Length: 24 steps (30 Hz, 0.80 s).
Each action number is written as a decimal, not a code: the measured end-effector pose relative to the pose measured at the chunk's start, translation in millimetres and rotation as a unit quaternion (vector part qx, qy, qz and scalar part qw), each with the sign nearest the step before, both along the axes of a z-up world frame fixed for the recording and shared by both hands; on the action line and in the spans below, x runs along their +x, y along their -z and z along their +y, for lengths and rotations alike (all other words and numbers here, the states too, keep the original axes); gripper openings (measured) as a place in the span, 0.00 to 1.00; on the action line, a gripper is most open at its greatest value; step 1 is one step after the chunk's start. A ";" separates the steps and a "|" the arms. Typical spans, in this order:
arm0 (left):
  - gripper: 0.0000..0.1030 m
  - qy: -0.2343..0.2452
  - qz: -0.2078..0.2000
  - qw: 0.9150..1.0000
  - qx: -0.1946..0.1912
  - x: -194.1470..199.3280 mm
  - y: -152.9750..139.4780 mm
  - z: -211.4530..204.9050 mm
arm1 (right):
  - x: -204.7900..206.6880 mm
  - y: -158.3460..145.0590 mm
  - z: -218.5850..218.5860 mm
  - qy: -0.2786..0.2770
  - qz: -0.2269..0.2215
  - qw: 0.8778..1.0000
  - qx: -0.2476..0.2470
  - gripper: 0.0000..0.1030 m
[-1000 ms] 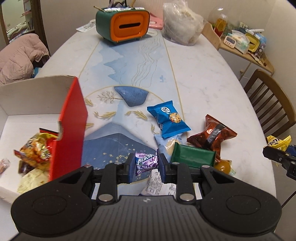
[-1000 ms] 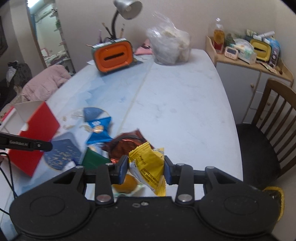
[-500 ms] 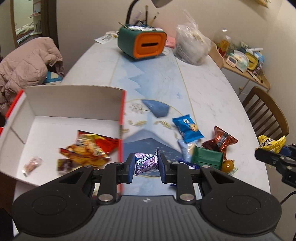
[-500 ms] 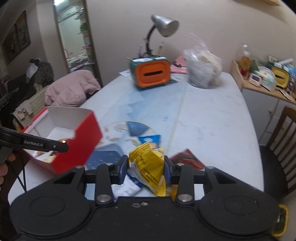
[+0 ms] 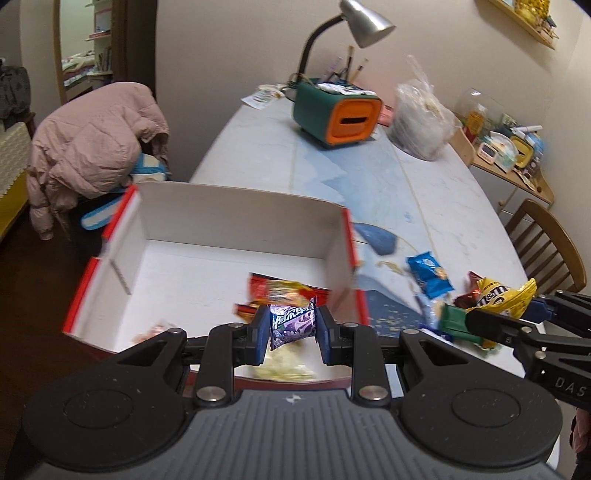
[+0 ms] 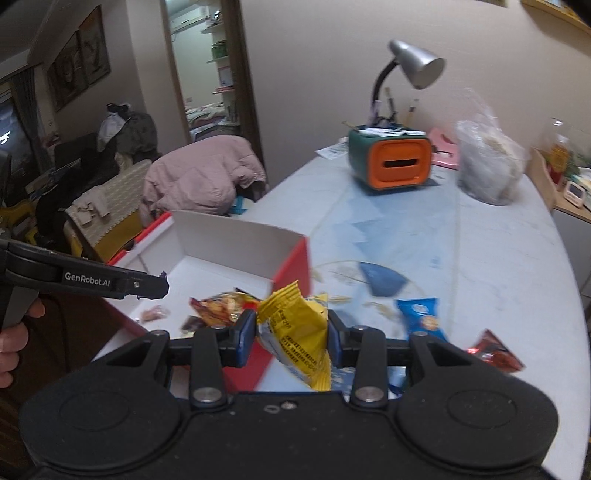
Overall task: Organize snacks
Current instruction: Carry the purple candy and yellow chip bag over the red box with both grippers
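Both your grippers have swung over toward the red box (image 5: pixel 347 236), snacks aboard.
Left gripper (image 5: pixel 291 328) clamps the purple packet (image 5: pixel 291 323) above the box; right gripper (image 6: pixel 291 339) pinches the yellow bag (image 6: pixel 295 332) at its edge.

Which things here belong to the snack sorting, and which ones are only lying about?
Part of the job:
- purple snack packet in the left gripper
- yellow candy bag in the right gripper
- red box
- blue cookie packet

Just lying about:
- desk lamp
- orange-fronted organiser
- pink jacket
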<state>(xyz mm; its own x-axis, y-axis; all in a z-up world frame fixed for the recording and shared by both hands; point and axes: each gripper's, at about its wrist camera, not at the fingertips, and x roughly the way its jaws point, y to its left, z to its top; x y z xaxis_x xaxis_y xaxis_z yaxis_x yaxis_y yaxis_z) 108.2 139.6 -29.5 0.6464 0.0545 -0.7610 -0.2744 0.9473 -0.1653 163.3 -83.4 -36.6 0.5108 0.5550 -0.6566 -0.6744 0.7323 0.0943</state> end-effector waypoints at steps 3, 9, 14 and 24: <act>0.25 -0.010 0.004 1.000 0.002 -4.9 1.4 20.7 | -4.2 3.5 23.9 -0.012 0.002 1.000 -0.002 0.36; 0.25 -0.033 0.012 0.999 0.012 -9.9 7.5 61.9 | -6.2 12.5 66.3 -0.026 0.007 1.000 -0.013 0.36; 0.25 -0.046 0.022 0.998 0.023 -6.1 16.2 91.9 | -4.1 20.9 98.5 -0.039 0.010 0.999 -0.020 0.36; 0.25 -0.046 0.058 0.997 0.027 26.9 46.0 129.7 | 13.7 54.6 157.4 -0.065 0.033 0.995 -0.061 0.36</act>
